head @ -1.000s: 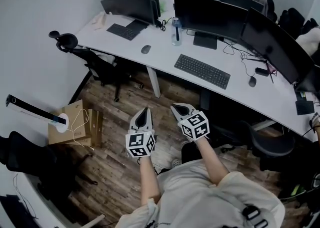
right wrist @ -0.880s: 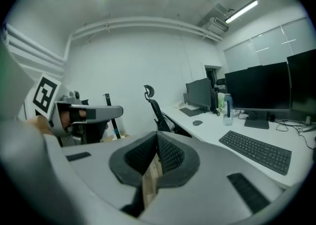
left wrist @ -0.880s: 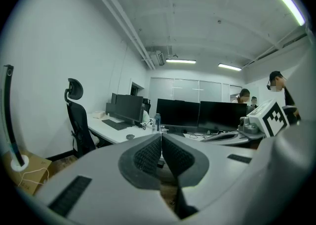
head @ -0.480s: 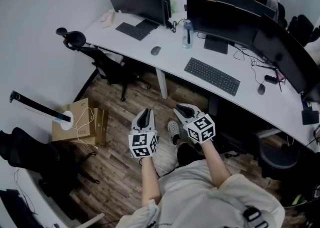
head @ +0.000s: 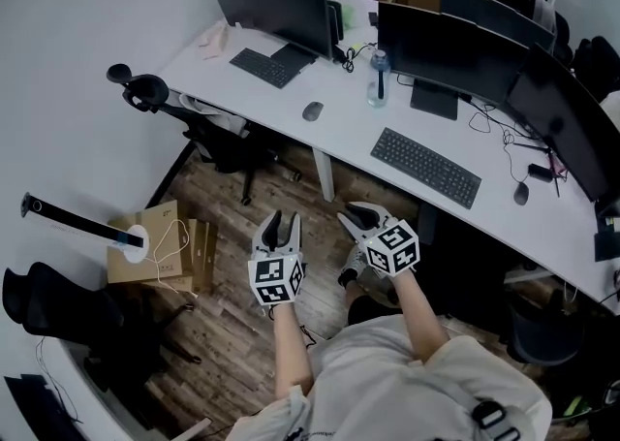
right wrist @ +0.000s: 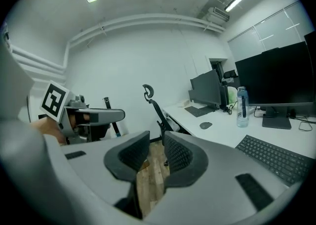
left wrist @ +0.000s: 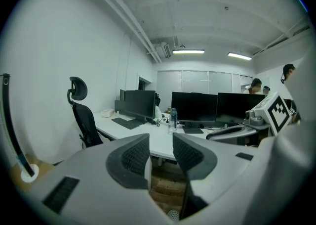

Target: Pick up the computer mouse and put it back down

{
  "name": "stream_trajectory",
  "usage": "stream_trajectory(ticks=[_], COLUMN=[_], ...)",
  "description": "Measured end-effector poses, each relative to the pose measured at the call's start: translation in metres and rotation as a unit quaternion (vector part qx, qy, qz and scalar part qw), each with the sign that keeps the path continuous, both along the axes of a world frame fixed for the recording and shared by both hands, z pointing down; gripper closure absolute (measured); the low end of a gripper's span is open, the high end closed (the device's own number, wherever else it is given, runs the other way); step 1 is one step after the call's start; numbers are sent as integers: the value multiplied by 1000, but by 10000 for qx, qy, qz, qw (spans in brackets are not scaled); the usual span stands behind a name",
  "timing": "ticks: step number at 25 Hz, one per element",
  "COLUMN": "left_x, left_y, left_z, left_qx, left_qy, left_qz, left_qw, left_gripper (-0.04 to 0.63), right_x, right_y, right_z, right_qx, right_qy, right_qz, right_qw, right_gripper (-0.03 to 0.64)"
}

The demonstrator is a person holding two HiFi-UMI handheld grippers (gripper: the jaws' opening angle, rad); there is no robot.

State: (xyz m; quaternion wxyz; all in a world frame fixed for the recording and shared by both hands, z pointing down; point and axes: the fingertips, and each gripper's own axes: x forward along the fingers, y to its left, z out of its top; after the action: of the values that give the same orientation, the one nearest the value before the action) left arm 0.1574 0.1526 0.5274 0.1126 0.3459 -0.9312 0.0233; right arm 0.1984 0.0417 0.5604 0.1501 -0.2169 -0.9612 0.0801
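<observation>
Closer to the desk point(head: 344, 108) now, left claw point(head: 285, 220) and right claw point(head: 354, 212) reach forward, both just opened partway, empty.

In the upper half of the frame, 1 long white desk point(head: 339, 131) carries 2 keyboards point(head: 270, 68) point(head: 426, 168), 2 computer mice point(head: 312, 111) point(head: 521, 194) and 1 water bottle point(head: 378, 80), with 1 black office chair point(head: 221, 142) at upper left and 2 cardboard boxes point(head: 145, 253) point(head: 201, 250) on the floor at left.

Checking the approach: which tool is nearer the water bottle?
Right. The right tool hangs over the floor nearly in line with the water bottle; the left tool hangs farther left.
</observation>
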Motion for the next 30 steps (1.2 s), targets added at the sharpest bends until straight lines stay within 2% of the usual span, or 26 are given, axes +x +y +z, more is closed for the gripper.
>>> stream_trajectory(ticks=[10,19,24,30], left_x=[-95,-183,-224,-265], left_y=[-54,-129,-159,-192], left_z=[-3,2,14,30], left_qx=[-249,-455,-429,-499], left_qy=[71,138,302,396], left_qz=[359,822,807,996], left_qw=[9990,9955,9954,9930], left_gripper=[442,442,437,430], right_x=[-88,-165,-198,-235], right_y=[-47,-91,-108,-140], right_z=[-6,4,11,29], right_qx=[-69,-273,-495,75], right_qy=[73,179,236,323], right_qz=[154,345,443,575], right_qw=[9998,9989,9975,9978], right_gripper=[512,512,512,503])
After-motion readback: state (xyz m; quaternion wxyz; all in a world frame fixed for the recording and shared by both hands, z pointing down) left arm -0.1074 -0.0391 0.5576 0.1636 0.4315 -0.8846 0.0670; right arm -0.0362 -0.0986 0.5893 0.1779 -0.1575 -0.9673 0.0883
